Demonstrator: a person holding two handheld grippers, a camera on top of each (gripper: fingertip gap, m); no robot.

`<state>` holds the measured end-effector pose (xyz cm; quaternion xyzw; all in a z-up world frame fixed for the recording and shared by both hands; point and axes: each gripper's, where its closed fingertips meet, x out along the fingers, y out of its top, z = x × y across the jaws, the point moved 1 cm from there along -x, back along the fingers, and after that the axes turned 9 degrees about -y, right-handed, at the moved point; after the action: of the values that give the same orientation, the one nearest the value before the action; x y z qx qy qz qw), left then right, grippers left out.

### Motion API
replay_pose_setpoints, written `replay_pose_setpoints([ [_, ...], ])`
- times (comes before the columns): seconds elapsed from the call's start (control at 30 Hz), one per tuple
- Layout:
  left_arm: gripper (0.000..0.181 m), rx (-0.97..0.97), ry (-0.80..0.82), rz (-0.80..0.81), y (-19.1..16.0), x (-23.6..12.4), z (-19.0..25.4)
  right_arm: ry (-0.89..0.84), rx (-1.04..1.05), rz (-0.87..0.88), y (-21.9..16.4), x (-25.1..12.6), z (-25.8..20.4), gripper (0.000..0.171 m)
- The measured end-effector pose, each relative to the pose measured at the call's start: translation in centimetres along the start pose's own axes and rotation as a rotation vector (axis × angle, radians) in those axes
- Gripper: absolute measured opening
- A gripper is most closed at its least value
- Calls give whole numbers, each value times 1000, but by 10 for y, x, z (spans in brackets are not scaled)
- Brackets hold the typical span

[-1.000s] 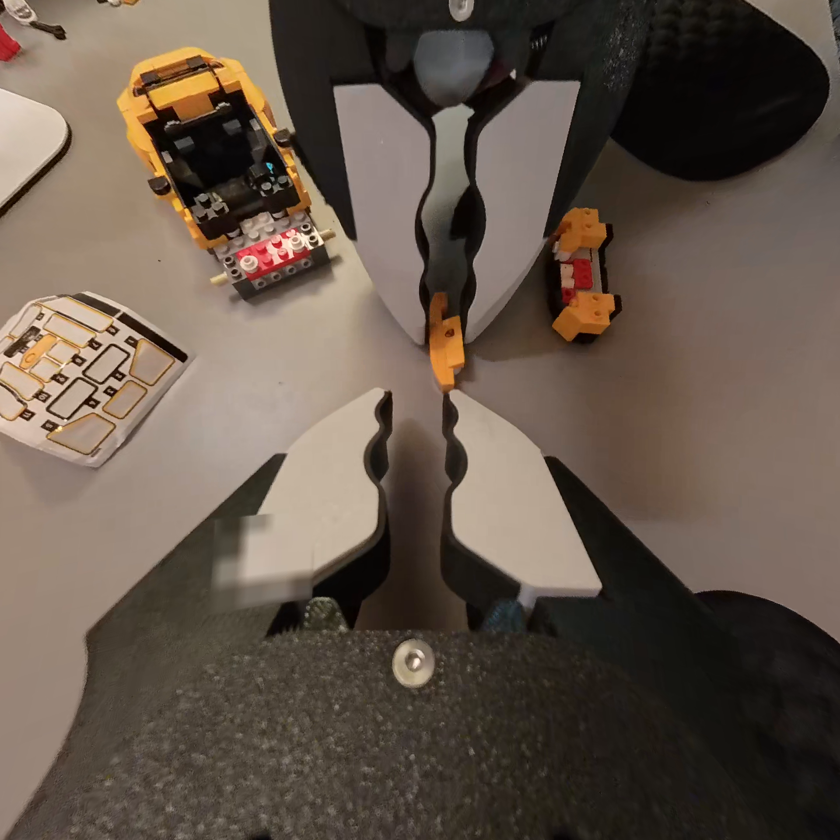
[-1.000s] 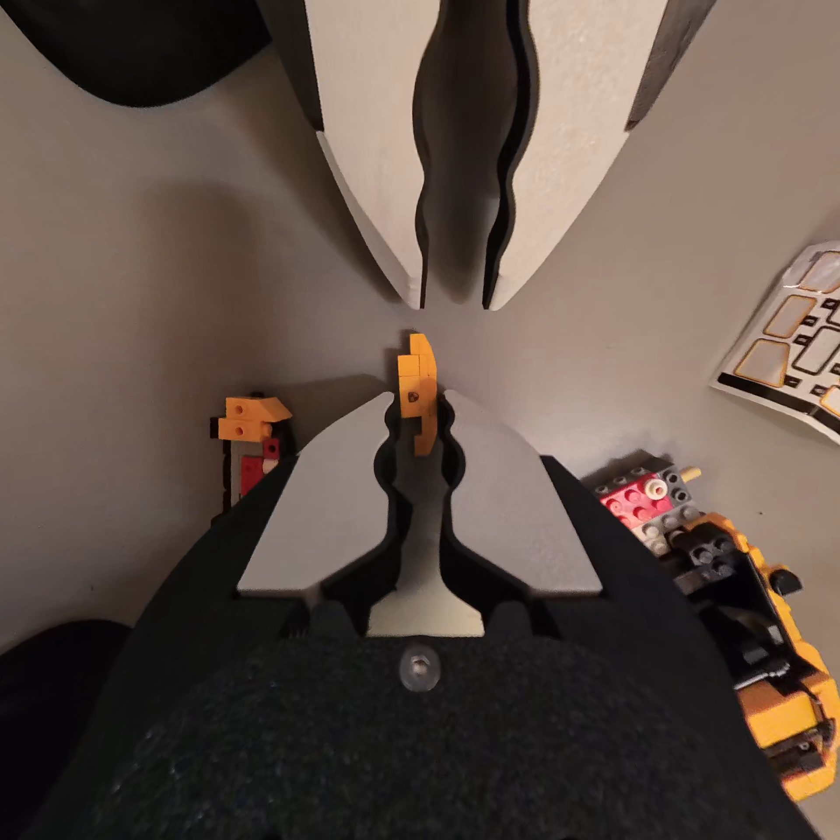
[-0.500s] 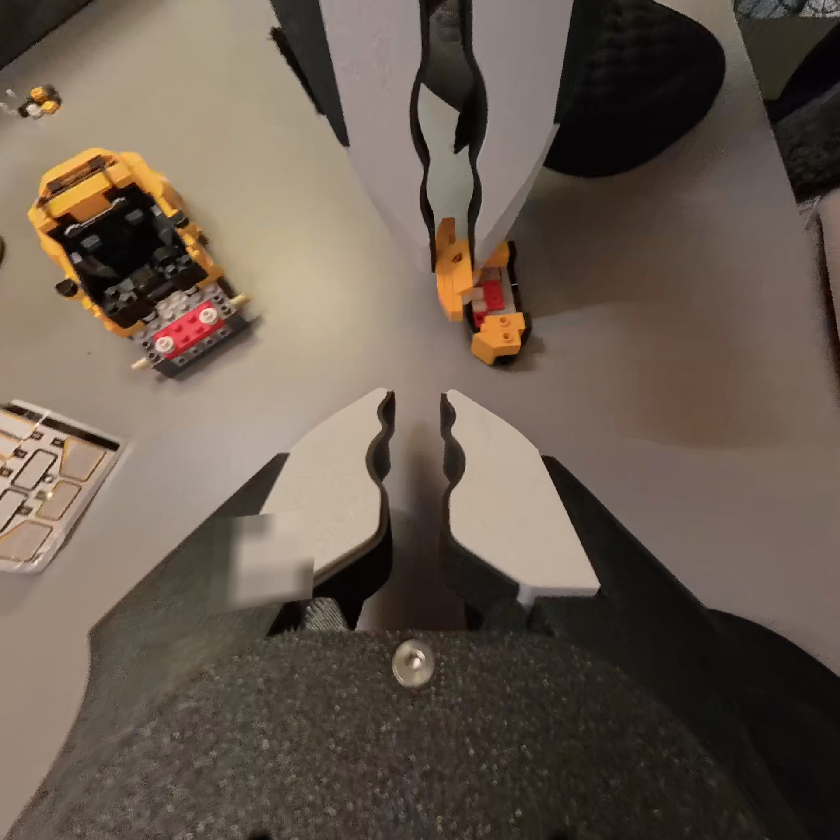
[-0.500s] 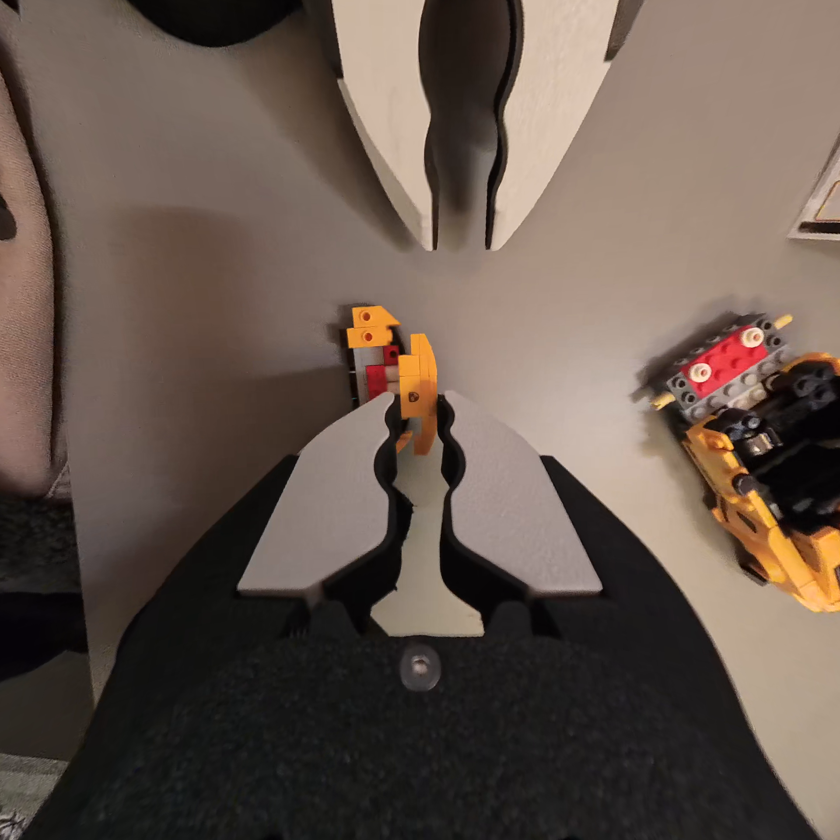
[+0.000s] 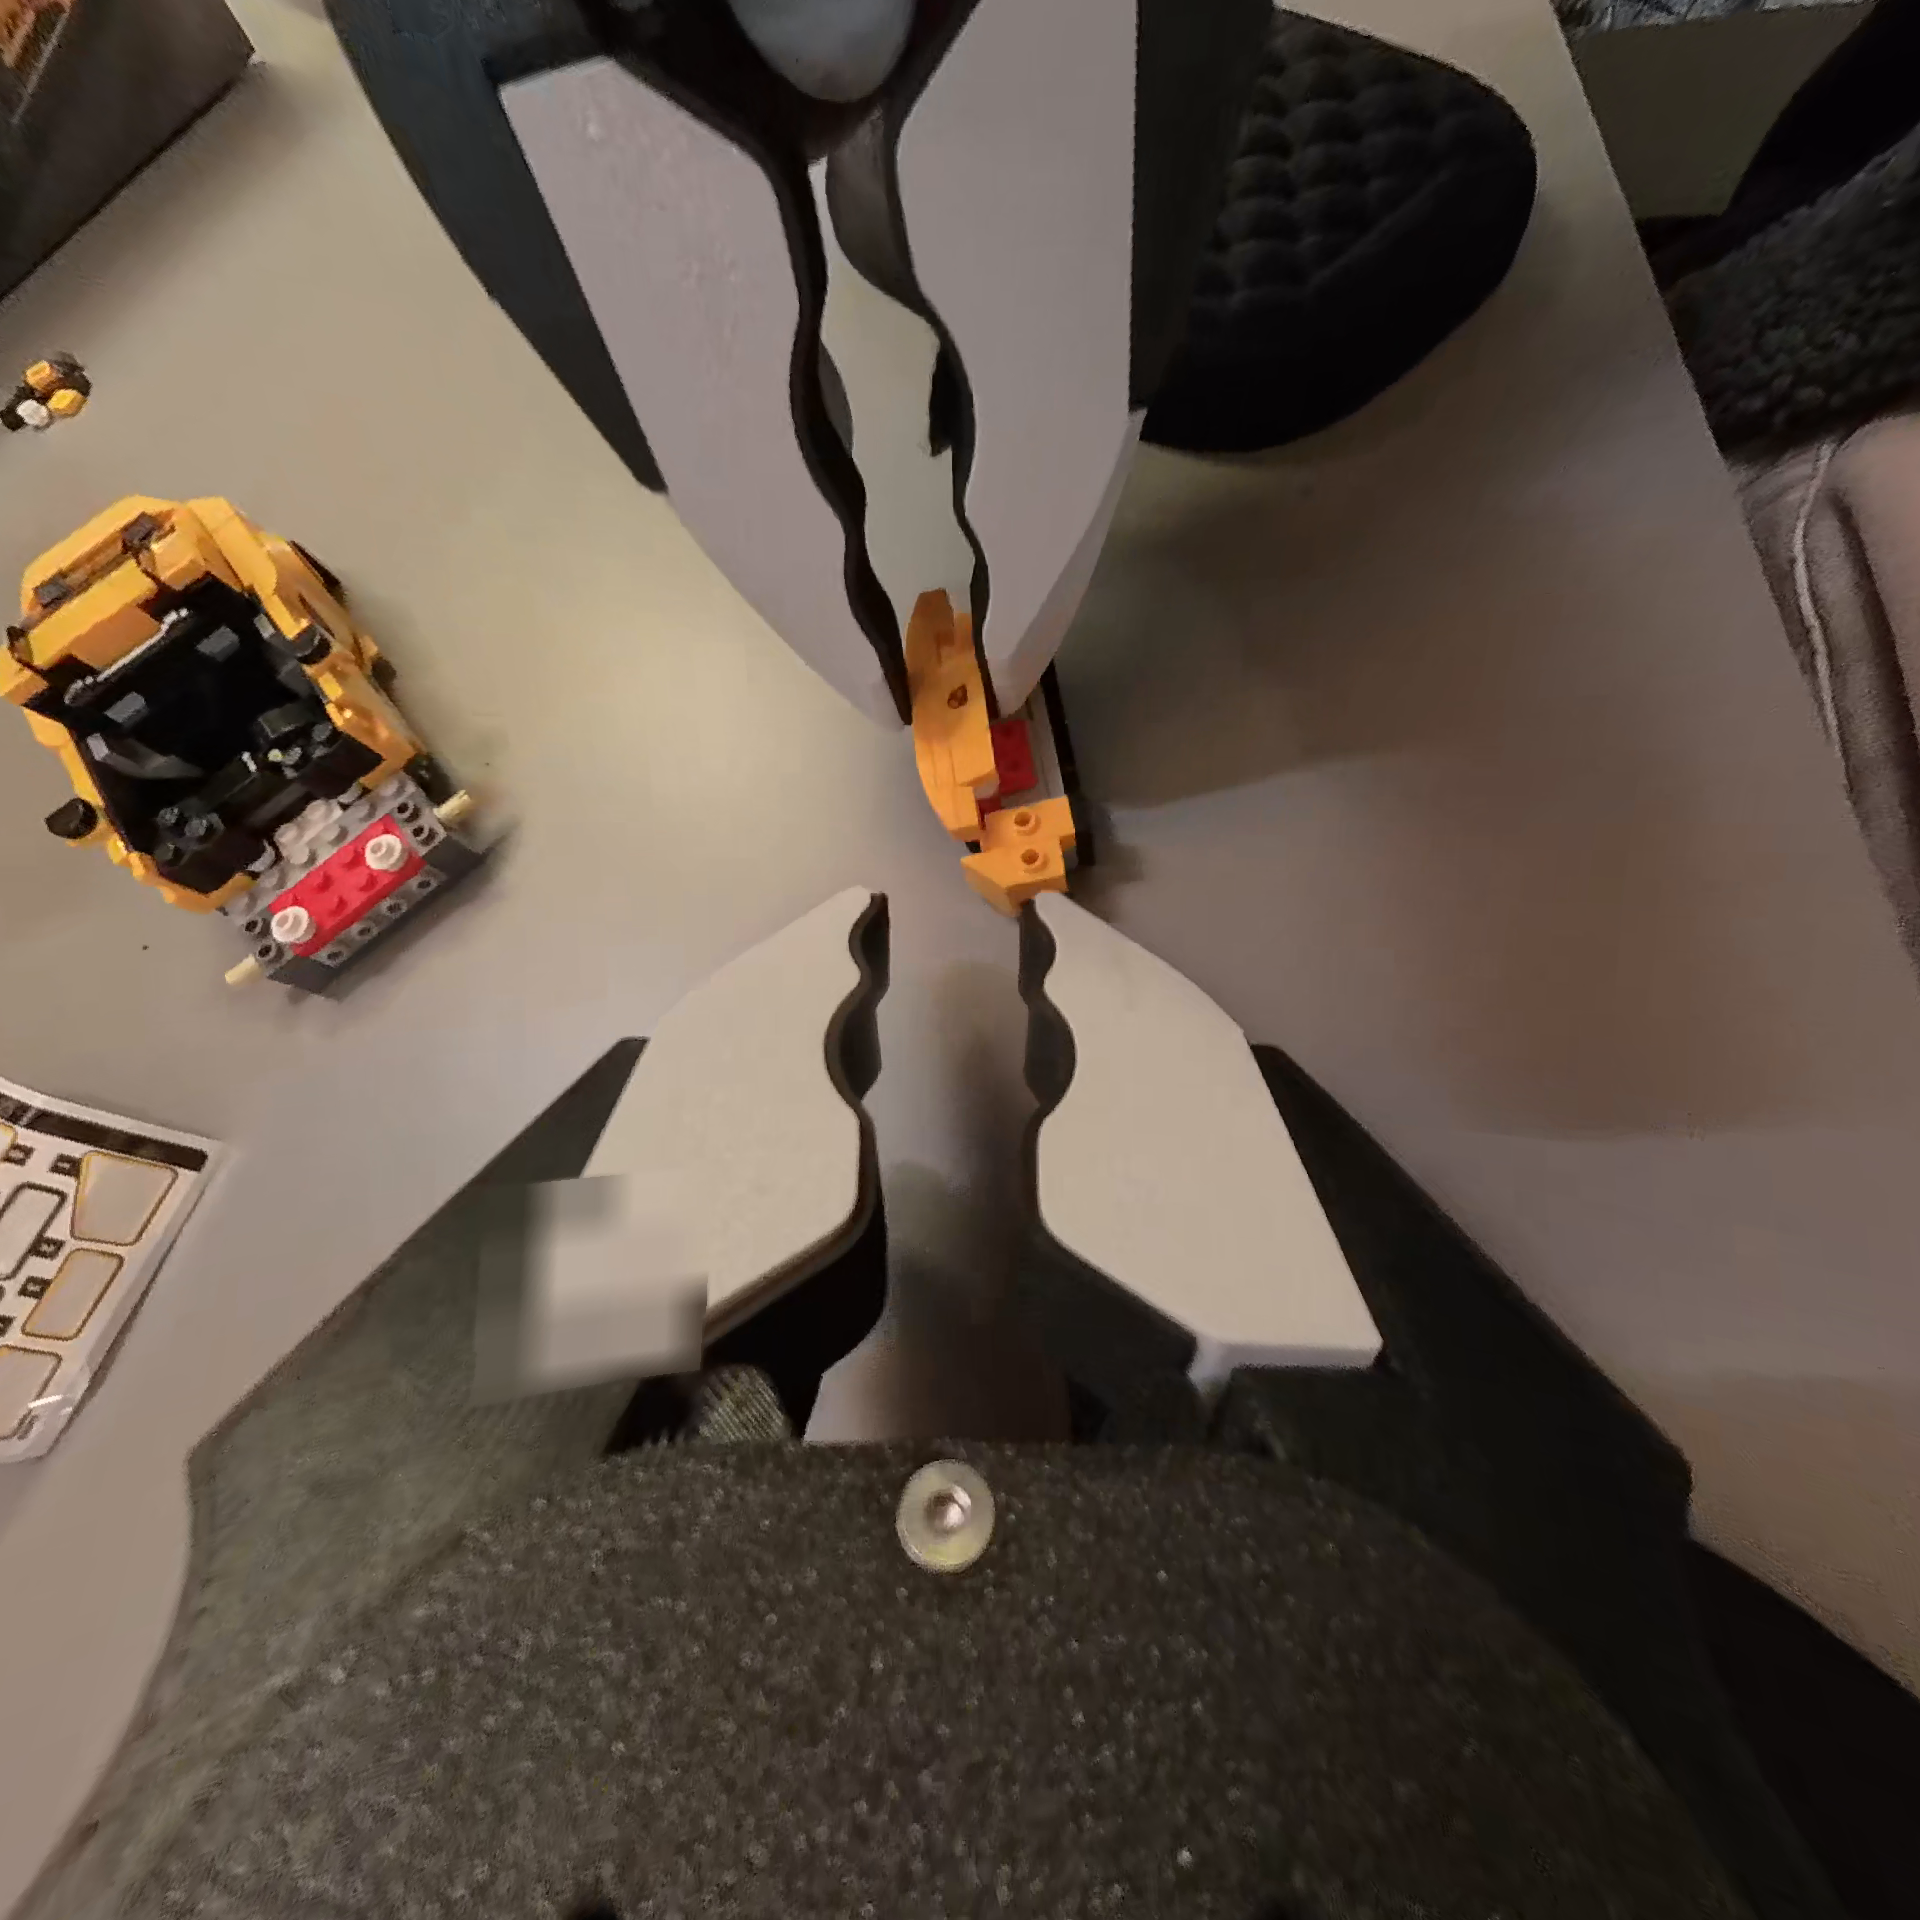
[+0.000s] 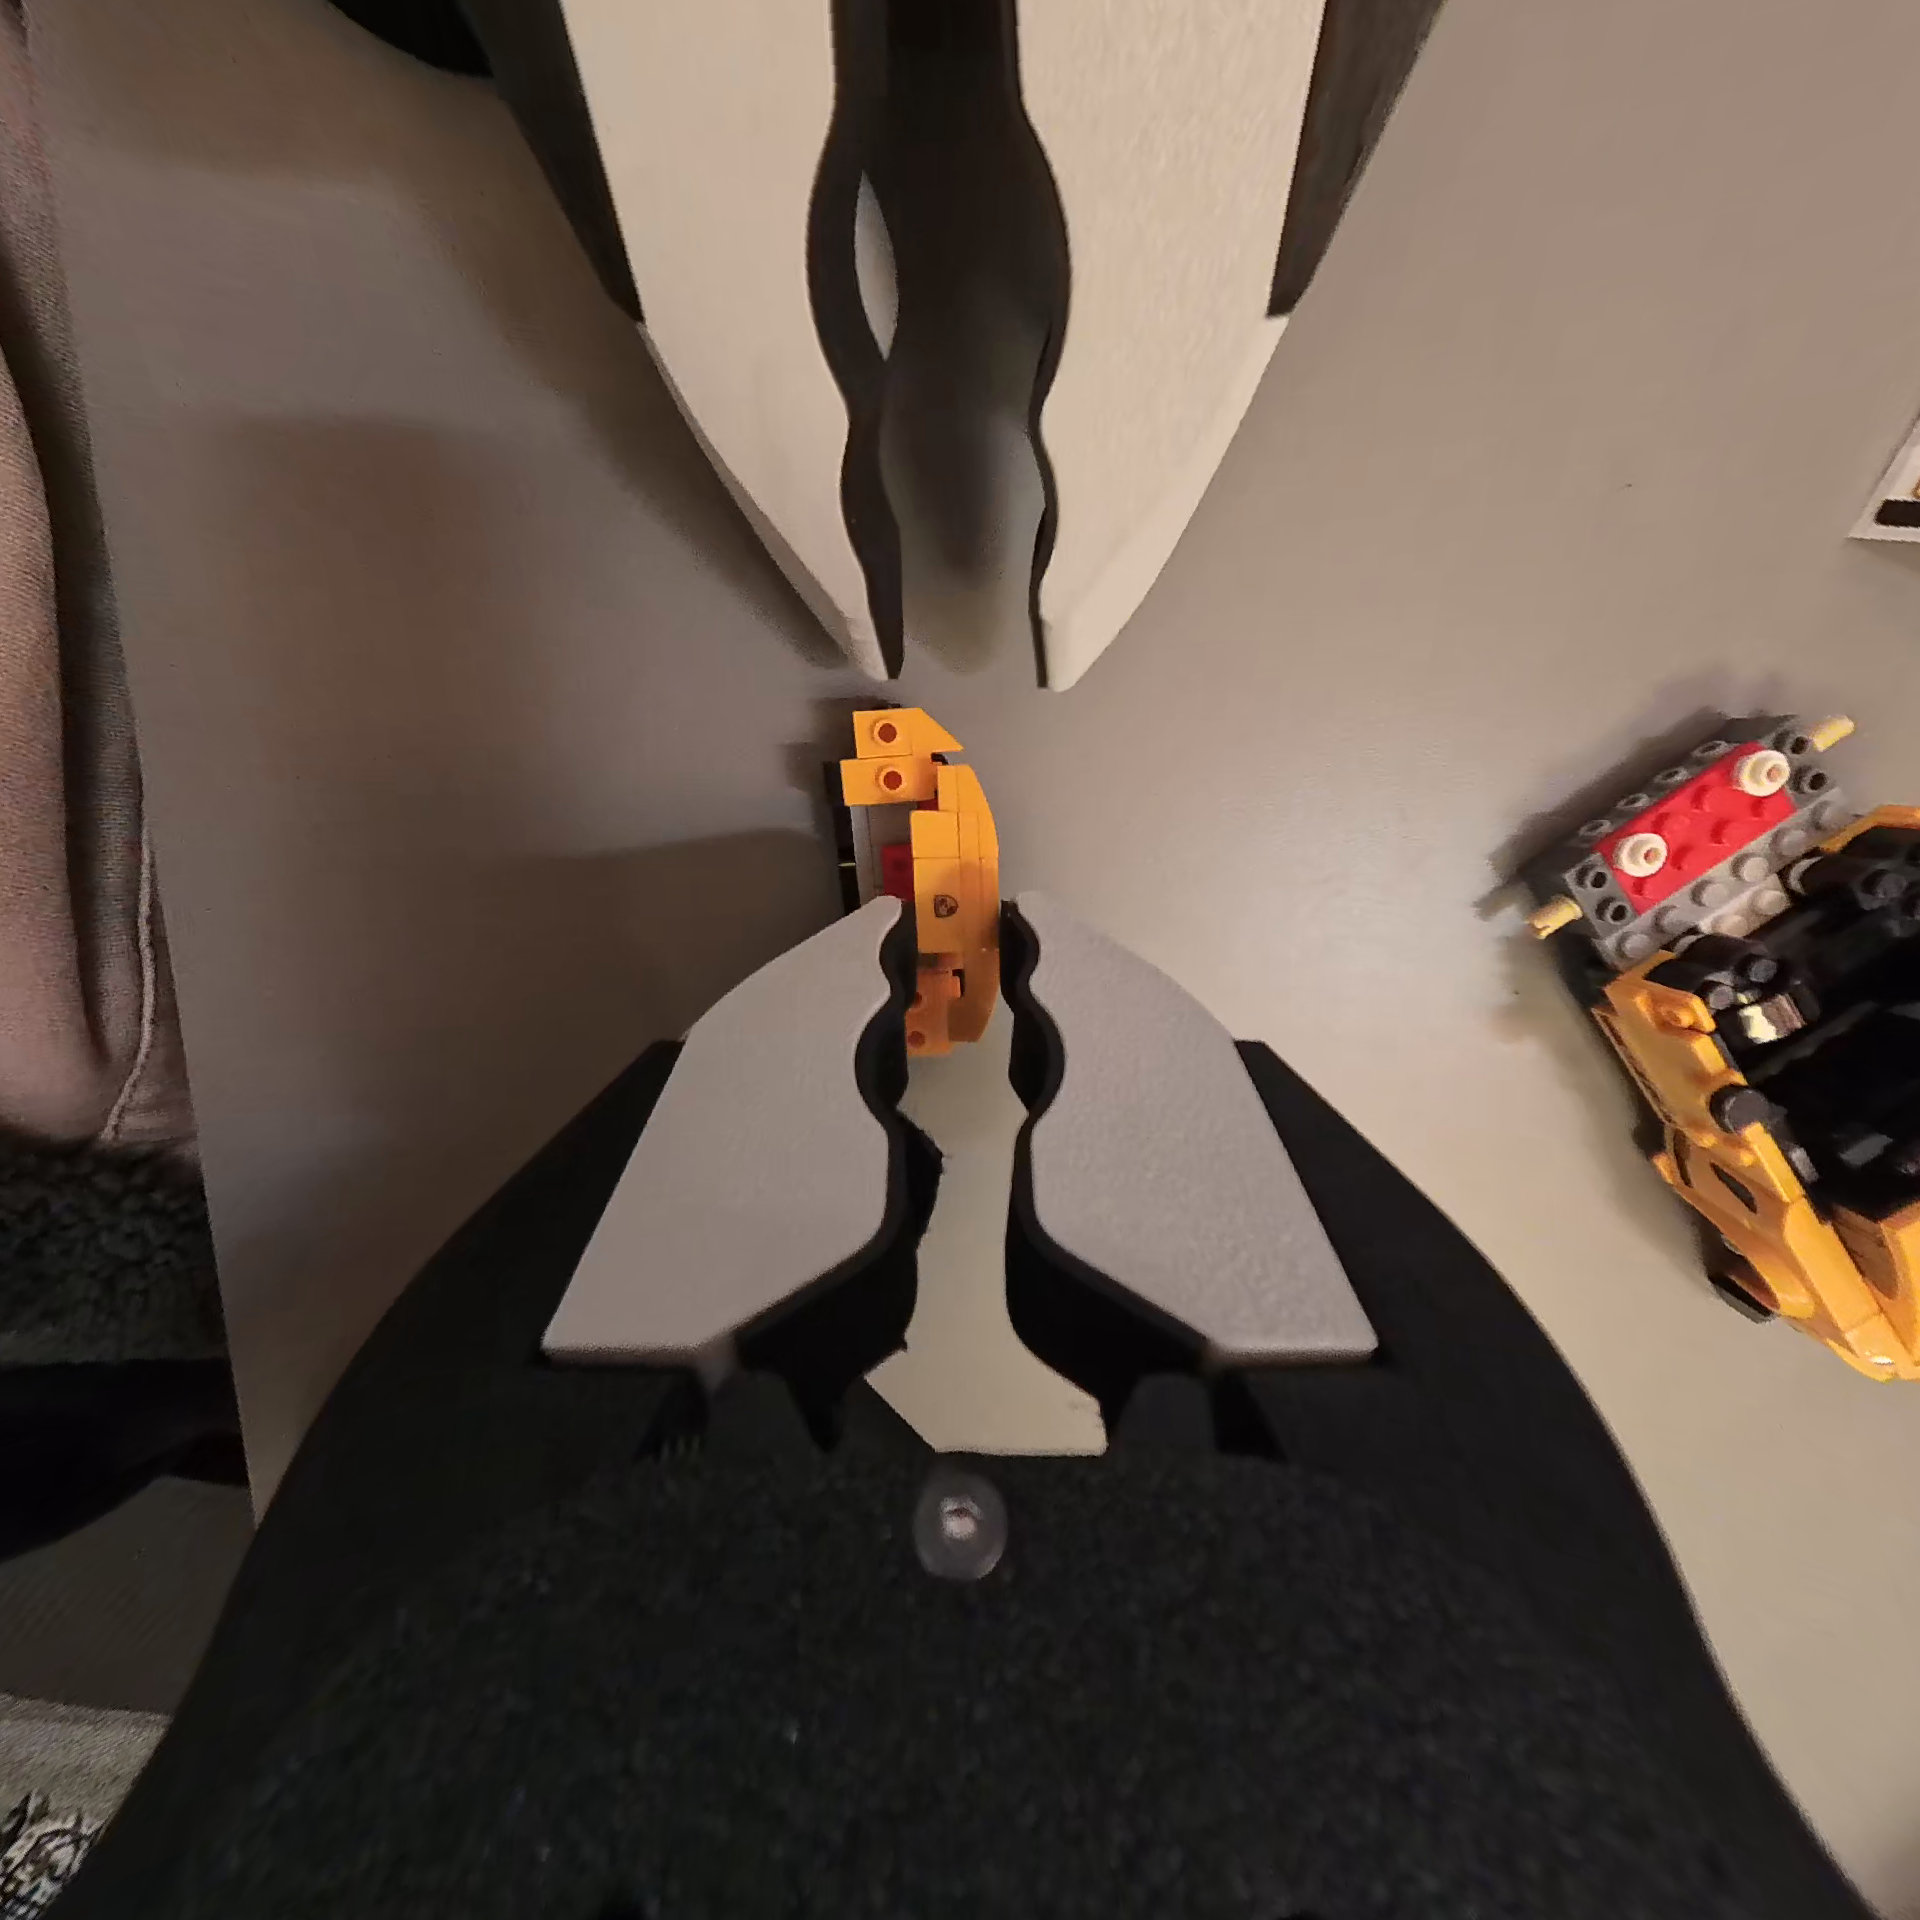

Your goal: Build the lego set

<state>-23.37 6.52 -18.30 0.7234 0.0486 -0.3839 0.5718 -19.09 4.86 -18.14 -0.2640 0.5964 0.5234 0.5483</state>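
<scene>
Since a second ago the curved orange plastic lego piece [image 6: 961,883] has travelled from bare table onto the small orange, red and black brick sub-assembly [image 5: 1023,821], now pressed against its side near the grey table's [image 5: 1455,831] right edge. The right gripper [image 6: 951,914] is clamped on the piece; the left gripper [image 5: 956,914] stands apart, empty. Light, rigid, slick: best pinched across flat faces. The yellow-and-black lego car [image 5: 197,707] lies well apart.

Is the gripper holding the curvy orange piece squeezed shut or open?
Shut on it. The right gripper pinches the curved orange lego piece between both fingertips, beside the small orange, red and black lego assembly.
</scene>
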Motion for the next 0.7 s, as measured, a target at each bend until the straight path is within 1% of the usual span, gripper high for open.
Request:
replay_pose_setpoints([
  [0.13, 23, -26, -22, 34, 7, 2, 0, 15, 2, -4, 1, 0, -1, 15],
  [0.23, 18, -109, -76, 56, 9, 4, -3, 29, -7, -16, 2, 1, -1, 15],
  [0.37, 12, -210, -161, 46, 5, 8, -5, 35, -22, -25, 3, 2, 1, 15],
  [0.6, 9, -287, -247, 58, 6, 12, -2, 37, -34, -28, 1, 3, 3, 16],
  [0.7, 11, -286, -269, 69, 8, 12, 1, 27, -38, -25, 1, 4, 3, 15],
])
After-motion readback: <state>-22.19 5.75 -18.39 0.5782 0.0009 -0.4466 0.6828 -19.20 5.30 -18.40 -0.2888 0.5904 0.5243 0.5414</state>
